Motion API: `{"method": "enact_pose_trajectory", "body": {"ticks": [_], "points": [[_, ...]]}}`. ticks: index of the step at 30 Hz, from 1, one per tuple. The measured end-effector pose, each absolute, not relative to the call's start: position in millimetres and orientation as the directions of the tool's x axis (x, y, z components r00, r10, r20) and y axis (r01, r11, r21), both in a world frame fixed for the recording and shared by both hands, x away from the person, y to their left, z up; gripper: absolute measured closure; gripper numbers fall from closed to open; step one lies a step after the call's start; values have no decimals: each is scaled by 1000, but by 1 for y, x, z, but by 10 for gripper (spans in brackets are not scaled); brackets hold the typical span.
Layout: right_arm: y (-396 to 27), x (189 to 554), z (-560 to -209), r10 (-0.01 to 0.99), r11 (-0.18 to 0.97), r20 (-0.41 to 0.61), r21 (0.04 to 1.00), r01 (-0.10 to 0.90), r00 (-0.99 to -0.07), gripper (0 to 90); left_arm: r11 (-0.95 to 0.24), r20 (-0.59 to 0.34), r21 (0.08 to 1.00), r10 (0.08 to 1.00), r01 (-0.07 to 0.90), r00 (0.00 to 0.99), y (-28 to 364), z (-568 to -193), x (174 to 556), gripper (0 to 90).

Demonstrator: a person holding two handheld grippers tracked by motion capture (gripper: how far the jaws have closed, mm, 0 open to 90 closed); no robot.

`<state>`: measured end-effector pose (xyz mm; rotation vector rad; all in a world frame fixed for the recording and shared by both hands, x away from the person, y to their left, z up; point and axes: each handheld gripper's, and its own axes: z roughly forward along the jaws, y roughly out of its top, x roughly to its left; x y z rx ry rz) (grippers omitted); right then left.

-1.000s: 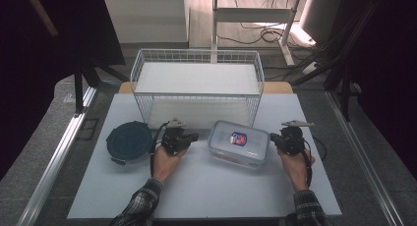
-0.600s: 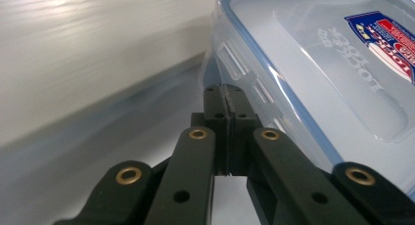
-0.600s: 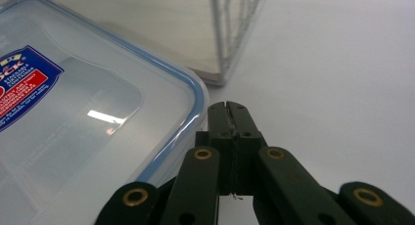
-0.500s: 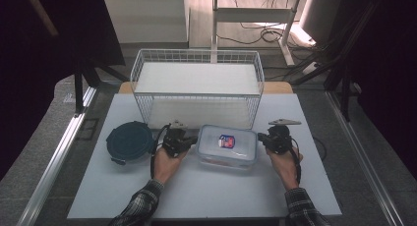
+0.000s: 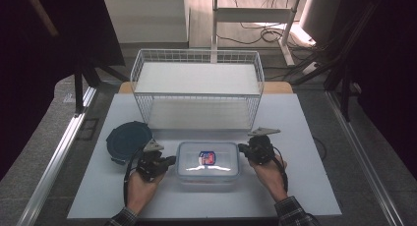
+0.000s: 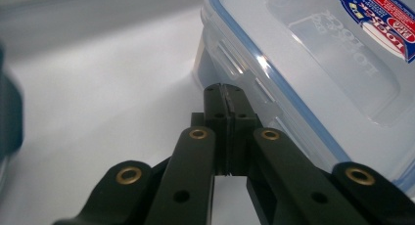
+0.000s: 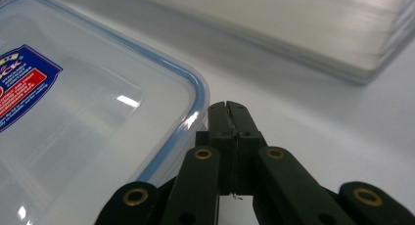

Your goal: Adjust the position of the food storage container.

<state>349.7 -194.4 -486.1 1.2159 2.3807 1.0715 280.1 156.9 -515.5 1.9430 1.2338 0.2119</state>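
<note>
1. Container [image 5: 208,161], clear plastic with a blue-rimmed lid, lies flat on the white table [image 5: 305,186], in front of the wire basket [image 5: 196,88].
2. I see my left gripper [image 5: 169,160] at the container's left end, jaws clenched on nothing, tips at the lid's side latch [image 6: 244,88].
3. I see my right gripper [image 5: 241,148] at the container's right end, jaws clenched and empty, tips just beside the lid's corner.
4. Dark round lid [image 5: 129,140] lies on the table, left of my left gripper.
</note>
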Motion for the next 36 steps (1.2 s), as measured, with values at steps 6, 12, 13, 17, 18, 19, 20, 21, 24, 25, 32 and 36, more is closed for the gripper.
{"method": "enact_pose_trajectory", "body": {"ticks": [6, 12, 13, 17, 18, 19, 20, 21, 24, 25, 32, 36], "points": [[-187, 333, -486, 768, 409, 81, 702, 583, -636, 898, -215, -243, 695, 829, 687, 505, 160, -515, 267, 900], [-190, 329, -483, 757, 426, 60, 710, 561, -651, 894, -203, -232, 723, 829, 661, 509, 171, -510, 266, 837], [-194, 327, -481, 760, 420, 53, 721, 551, -648, 887, -200, -228, 740, 824, 643, 518, 176, -506, 263, 837], [-211, 321, -473, 743, 387, 90, 751, 536, -663, 803, -181, -259, 761, 797, 623, 546, 185, -502, 253, 598], [-216, 316, -471, 725, 380, 111, 759, 529, -680, 741, -177, -270, 759, 790, 626, 551, 186, -502, 249, 540], [-217, 313, -470, 720, 377, 117, 762, 526, -684, 716, -182, -275, 758, 782, 627, 560, 186, -502, 247, 506], [-217, 310, -469, 711, 379, 117, 767, 518, -694, 677, -182, -275, 758, 782, 627, 560, 186, -502, 247, 463], [-217, 307, -468, 702, 381, 117, 772, 510, -702, 630, -196, -257, 765, 781, 614, 569, 185, -503, 243, 411], [-216, 299, -467, 689, 390, 104, 780, 489, -717, 532, -238, -211, 774, 777, 587, 593, 183, -505, 238, 310], [-216, 297, -466, 688, 393, 98, 783, 482, -719, 496, -249, -199, 779, 772, 576, 604, 182, -506, 237, 280], [-222, 285, -471, 657, 395, 93, 803, 446, -748, 195, -301, -201, 760, 733, 575, 649, 183, -516, 227, 113], [-222, 280, -477, 657, 423, 68, 791, 442, -751, 82, -364, -134, 736, 748, 571, 650, 182, -520, 223, 73]]}}
